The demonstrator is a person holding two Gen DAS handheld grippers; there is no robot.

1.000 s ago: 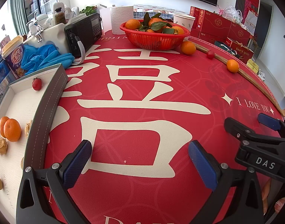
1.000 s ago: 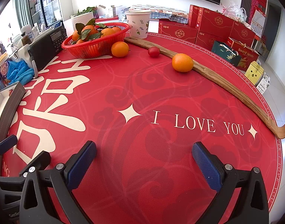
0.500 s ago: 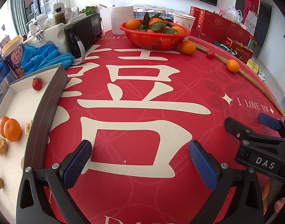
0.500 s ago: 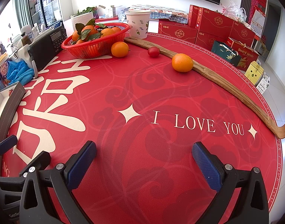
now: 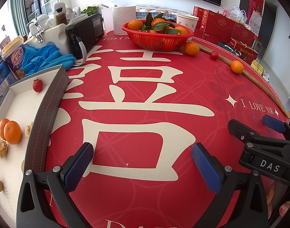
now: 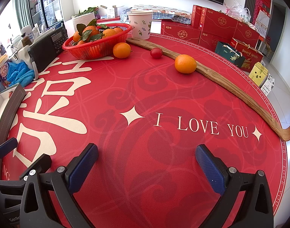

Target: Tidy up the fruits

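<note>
On the red table mat two loose oranges [image 6: 185, 64] [image 6: 121, 50] and a cherry tomato [image 6: 156, 53] lie by a long wooden stick [image 6: 230, 89]. A red basket [image 6: 96, 45] holds leafy oranges. At the left, a grey-rimmed white tray [image 5: 50, 102] holds oranges [image 5: 12, 135], a cherry tomato [image 5: 37, 85] and several small brownish fruits [image 5: 0, 148]. My left gripper [image 5: 142, 164] is open and empty over the mat near the tray. My right gripper [image 6: 146, 164] is open and empty, far short of the loose fruits; it also shows in the left wrist view [image 5: 257, 131].
A black radio [image 5: 87, 33], blue gloves [image 5: 48, 58], a paper cup [image 6: 140, 24], a paper towel roll [image 5: 123, 20] and a drink cup [image 5: 14, 57] stand at the back left. Red gift boxes [image 6: 217, 26] stand beyond the mat's far right edge.
</note>
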